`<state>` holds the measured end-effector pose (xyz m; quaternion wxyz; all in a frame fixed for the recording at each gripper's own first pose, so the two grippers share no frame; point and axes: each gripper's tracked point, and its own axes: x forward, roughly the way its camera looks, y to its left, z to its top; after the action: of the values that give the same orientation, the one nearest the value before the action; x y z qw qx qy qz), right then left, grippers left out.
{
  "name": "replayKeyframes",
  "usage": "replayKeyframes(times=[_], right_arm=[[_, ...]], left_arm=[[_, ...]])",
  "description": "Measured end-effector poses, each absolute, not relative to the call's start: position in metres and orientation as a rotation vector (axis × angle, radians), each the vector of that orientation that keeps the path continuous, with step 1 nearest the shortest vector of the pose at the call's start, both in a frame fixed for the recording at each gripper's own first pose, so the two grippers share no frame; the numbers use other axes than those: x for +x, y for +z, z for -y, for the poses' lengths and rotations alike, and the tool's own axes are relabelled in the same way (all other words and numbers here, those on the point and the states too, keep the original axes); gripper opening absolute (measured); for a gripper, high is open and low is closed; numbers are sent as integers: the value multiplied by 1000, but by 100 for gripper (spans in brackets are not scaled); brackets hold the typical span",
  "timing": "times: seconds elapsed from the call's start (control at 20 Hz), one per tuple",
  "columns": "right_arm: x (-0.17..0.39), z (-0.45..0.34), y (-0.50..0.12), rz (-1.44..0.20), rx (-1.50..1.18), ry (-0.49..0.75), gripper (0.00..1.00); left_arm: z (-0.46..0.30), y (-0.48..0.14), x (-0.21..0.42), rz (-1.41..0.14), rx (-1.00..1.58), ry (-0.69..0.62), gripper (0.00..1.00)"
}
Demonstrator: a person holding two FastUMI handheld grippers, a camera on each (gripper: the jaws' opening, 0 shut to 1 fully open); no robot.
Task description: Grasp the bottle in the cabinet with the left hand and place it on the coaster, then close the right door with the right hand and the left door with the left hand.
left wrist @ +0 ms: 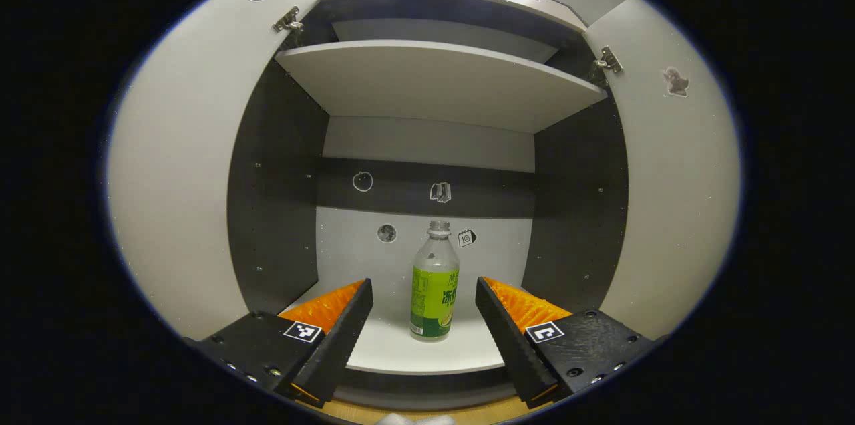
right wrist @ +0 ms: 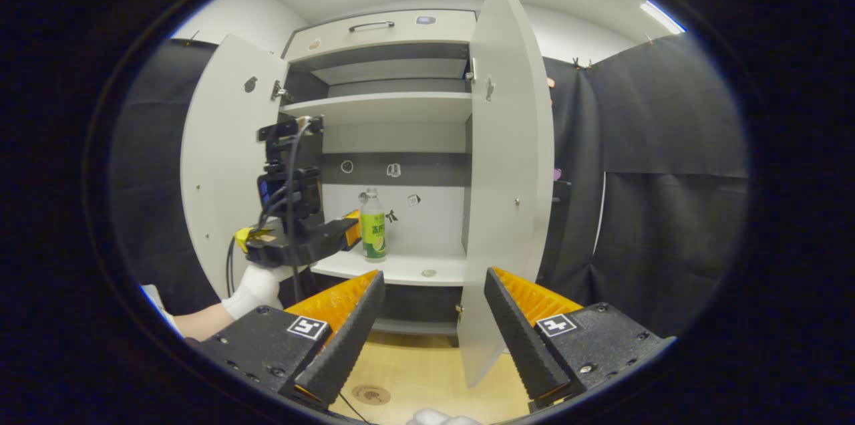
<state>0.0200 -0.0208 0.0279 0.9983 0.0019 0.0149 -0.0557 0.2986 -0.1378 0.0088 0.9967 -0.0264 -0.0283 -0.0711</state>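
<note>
Here my left gripper [left wrist: 423, 308] reaches level into the cabinet [left wrist: 441, 87], fingers wide apart, holding nothing, the bottle [left wrist: 434, 291] standing just ahead. My right gripper [right wrist: 433, 301] waits open over the wooden surface [right wrist: 427, 371] beside the right door [right wrist: 507, 171].

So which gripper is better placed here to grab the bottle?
Left. The left gripper is open and lined up with the bottle standing on the cabinet shelf, just ahead of its fingertips. The right gripper hangs back, near the open right door.
</note>
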Motion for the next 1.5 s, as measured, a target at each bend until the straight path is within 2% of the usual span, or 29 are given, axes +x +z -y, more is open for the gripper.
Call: replayKeyframes(times=[0.1, 0.2, 0.25, 0.35, 0.5, 0.55, 0.6, 0.75, 0.8, 0.85, 0.9, 1.15, 1.2, 1.25, 1.3, 1.35, 1.4, 1.5], right_arm=[[23, 23, 25, -42, -1, -122, 99], [25, 24, 19, -62, -1, -127, 95], [27, 25, 16, -72, -1, -131, 99], [28, 30, 8, -96, 4, -134, 99], [28, 40, 1, -112, 17, -149, 99], [28, 42, 0, -116, 23, -153, 95], [28, 43, -1, -120, 28, -156, 99], [25, 46, -1, -125, 32, -159, 99], [23, 47, -2, -123, 29, -162, 99], [21, 48, -1, -119, 28, -166, 95], [20, 50, 0, -118, 30, -169, 99], [10, 50, 2, -103, 46, -173, 99], [7, 50, 1, -100, 44, -174, 95], [5, 50, 1, -99, 43, -173, 99], [1, 50, 0, -98, 43, -173, 95], [-1, 50, -1, -98, 46, -173, 99], [-5, 50, -3, -101, 49, -173, 99], [-11, 51, -6, -105, 57, -171, 99]], left_arm=[[150, -2, 323, 36, -53, -142, 95], [160, -10, 346, 23, -70, -145, 95], [160, -14, 356, 19, -62, -133, 95], [161, -21, 372, 11, -37, -111, 95], [163, -30, 389, -11, -42, -114, 95], [162, -32, 393, -11, -42, -105, 95], [161, -35, 398, -17, -38, -96, 95], [160, -36, 399, -28, -44, -79, 94], [160, -36, 403, -28, -44, -76, 77], [162, -37, 402, -32, -49, -84, 78], [161, -35, 398, -32, -53, -91, 77], [164, -13, 355, 32, -19, -153, 76], [166, -8, 342, 42, -16, -168, 76], [166, -5, 330, 49, -16, -182, 76], [165, -3, 317, 54, -17, -192, 76], [163, -1, 302, 62, -23, -199, 80], [161, 3, 286, 66, -31, -207, 76], [157, 2, 253, 68, -48, -227, 76]])
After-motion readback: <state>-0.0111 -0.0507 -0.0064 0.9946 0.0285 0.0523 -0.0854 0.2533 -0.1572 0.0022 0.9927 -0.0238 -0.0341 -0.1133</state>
